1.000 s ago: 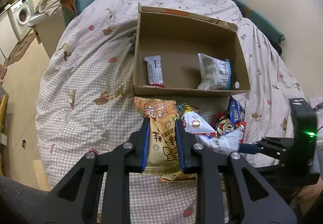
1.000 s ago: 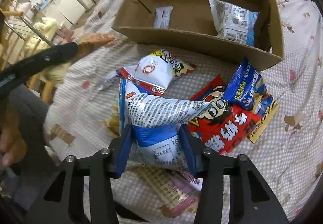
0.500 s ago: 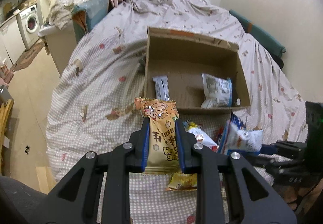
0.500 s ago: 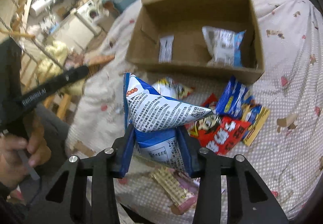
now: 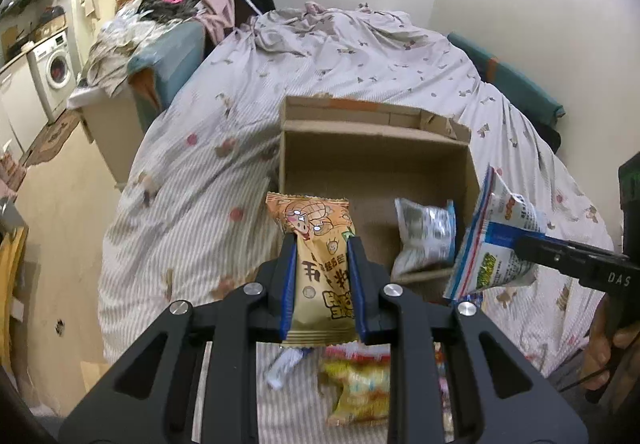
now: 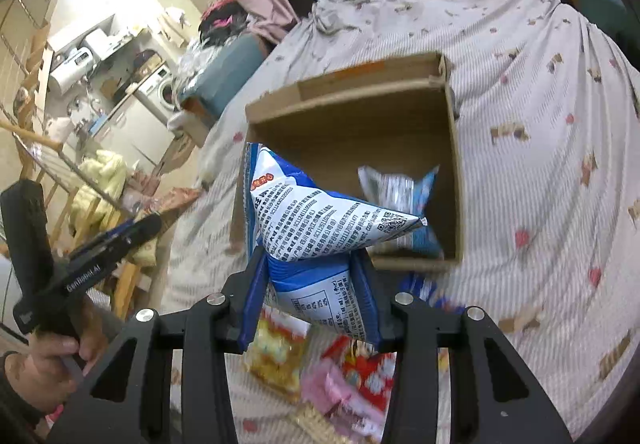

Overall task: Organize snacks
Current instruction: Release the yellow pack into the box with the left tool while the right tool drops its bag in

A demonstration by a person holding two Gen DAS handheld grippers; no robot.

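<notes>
Your left gripper (image 5: 322, 284) clamps the orange snack packet (image 5: 318, 264); your right gripper (image 6: 316, 300) clamps the blue-white bag (image 6: 320, 236) before the cardboard box (image 6: 454, 180).

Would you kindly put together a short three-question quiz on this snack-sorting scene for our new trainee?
1. True or false: the left tool is shut on the orange snack packet.
2. Multiple choice: what does the right tool hold? A) a red packet B) the blue and white snack bag C) nothing
3. Fill in the blank: the silver and blue bag lies inside the ____ on the bed.

Key
1. True; it is pinched between both fingers, lifted above the loose snacks.
2. B; the bag is clamped at its lower part.
3. cardboard box.
</notes>
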